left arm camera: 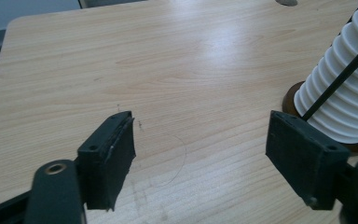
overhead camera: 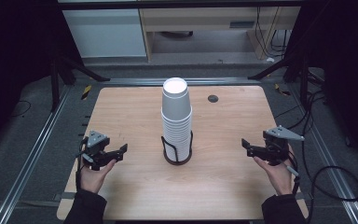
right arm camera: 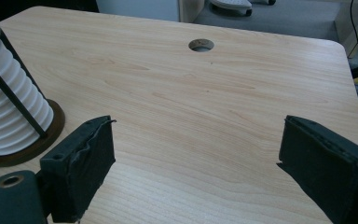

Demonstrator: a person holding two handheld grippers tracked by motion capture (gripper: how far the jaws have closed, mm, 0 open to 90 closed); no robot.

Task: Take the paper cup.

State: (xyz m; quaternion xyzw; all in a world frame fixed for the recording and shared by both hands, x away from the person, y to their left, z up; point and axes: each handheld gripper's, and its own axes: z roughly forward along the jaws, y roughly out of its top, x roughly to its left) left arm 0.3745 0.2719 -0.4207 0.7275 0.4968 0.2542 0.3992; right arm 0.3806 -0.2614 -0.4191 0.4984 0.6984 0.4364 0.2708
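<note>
Left claw (overhead camera: 121, 151), right claw (overhead camera: 246, 145) gape wide, empty; cup stack (overhead camera: 176, 121) upright between, apart.

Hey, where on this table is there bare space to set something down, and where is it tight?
Bare wood lies on both sides of the cup stack: left between it and the left gripper, right between it and the right gripper. The near edge of the table between the forearms is free too. The middle is crowded by the stack's holder; mind the cable hole at the back.

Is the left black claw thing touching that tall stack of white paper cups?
Apart. In the high view, bare wooden table lies between the left gripper and the stack of white paper cups; its fingers are spread open, holding nothing.
</note>
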